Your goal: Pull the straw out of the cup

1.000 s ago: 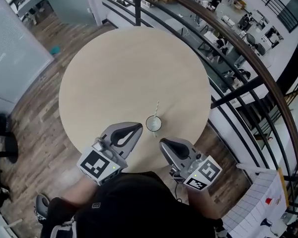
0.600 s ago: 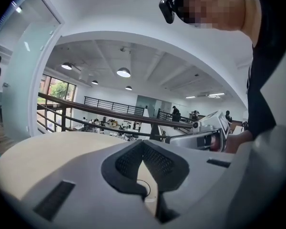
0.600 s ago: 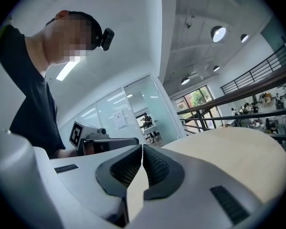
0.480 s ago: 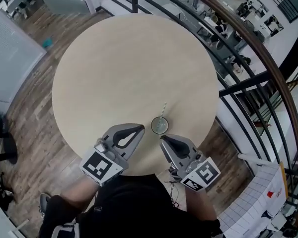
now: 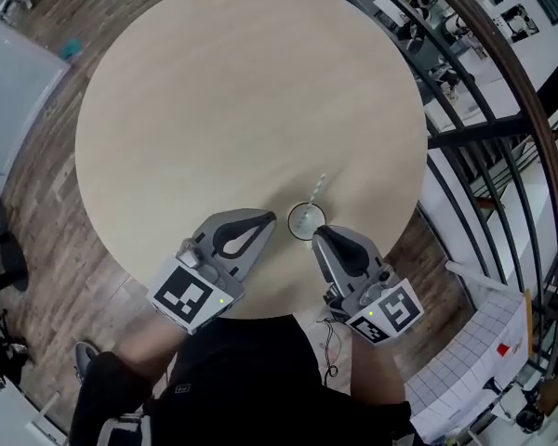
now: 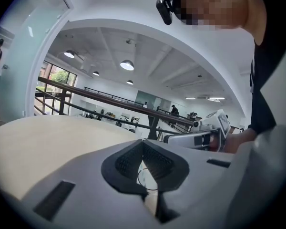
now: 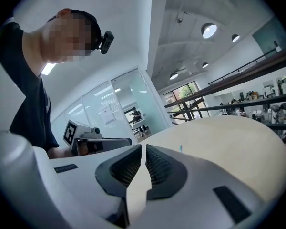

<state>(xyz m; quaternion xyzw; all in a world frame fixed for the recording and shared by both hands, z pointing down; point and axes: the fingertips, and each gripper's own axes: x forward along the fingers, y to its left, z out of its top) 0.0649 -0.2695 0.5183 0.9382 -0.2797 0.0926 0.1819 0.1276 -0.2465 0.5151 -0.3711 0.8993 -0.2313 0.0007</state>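
A clear cup (image 5: 305, 219) stands near the front edge of the round pale table (image 5: 214, 110). A thin straw (image 5: 318, 190) leans out of it toward the far right. My left gripper (image 5: 272, 217) lies just left of the cup with its jaws together and nothing between them. My right gripper (image 5: 318, 233) is just in front of the cup, also shut and empty. In the left gripper view the left gripper (image 6: 143, 143) shows the cup's rim (image 6: 139, 178) low in the gap behind the closed tips. In the right gripper view only the straw's tip (image 7: 180, 148) shows past the right gripper (image 7: 143, 148).
A dark curved railing (image 5: 502, 110) runs close behind and to the right of the table, with a drop to a lower floor beyond it. Wooden floor (image 5: 37, 221) lies to the left. A gridded white sheet (image 5: 465, 379) sits at the lower right.
Both grippers have sunk toward the tabletop and stay on either side of the cup. The head view has shifted, so the table fills more of the frame. Cup and straw have not moved.
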